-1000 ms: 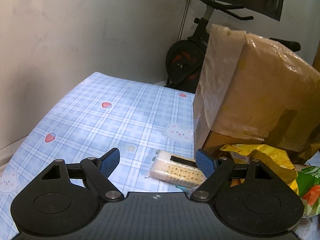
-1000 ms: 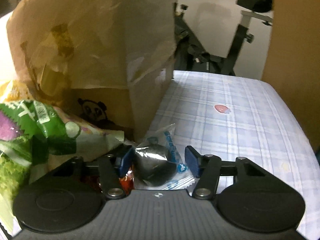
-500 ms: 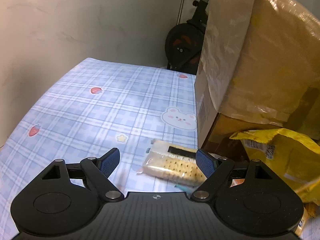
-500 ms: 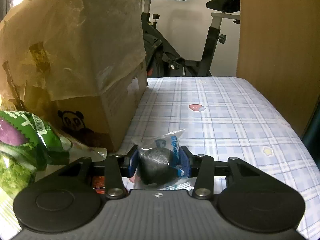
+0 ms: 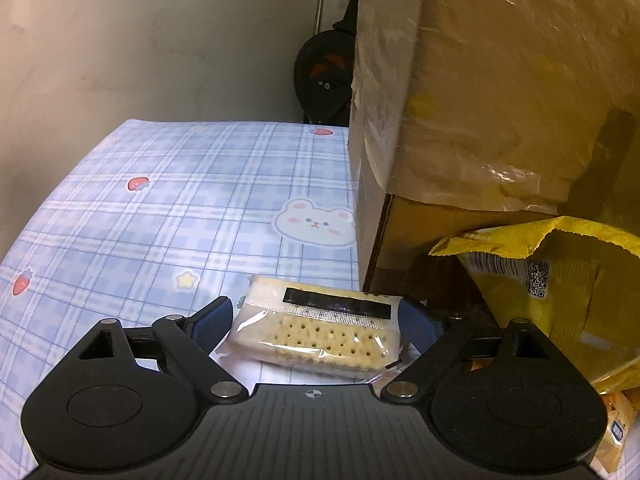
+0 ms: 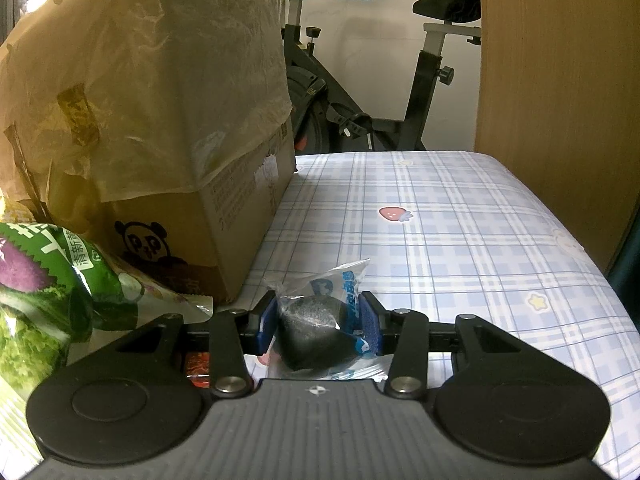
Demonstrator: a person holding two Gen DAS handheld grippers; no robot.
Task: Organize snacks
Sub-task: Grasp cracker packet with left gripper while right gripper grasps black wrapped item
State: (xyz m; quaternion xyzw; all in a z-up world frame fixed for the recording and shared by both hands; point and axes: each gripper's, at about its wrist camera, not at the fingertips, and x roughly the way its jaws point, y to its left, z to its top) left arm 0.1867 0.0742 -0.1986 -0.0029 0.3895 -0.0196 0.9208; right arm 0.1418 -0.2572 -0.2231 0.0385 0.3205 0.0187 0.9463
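Left gripper (image 5: 316, 320) wide open around one cracker pack (image 5: 320, 330); right gripper (image 6: 318, 320) clamped on one dark ball snack (image 6: 316, 334), box (image 6: 168, 160) at 10 o'clock.

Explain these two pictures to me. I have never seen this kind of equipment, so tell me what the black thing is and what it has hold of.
No robot here: a person carries a two-finger tool in each hand, and each tool has a wide-angle camera looking along its fingers. The black shape at the bottom of each picture is the tool itself.

In the left view, the left tool stands open around a wrapped cracker pack lying on the blue plaid tablecloth. A cardboard box and a yellow bag sit to its right.

In the right view, the right tool is shut on a clear packet with a dark round snack. A green bag lies beside the same box.
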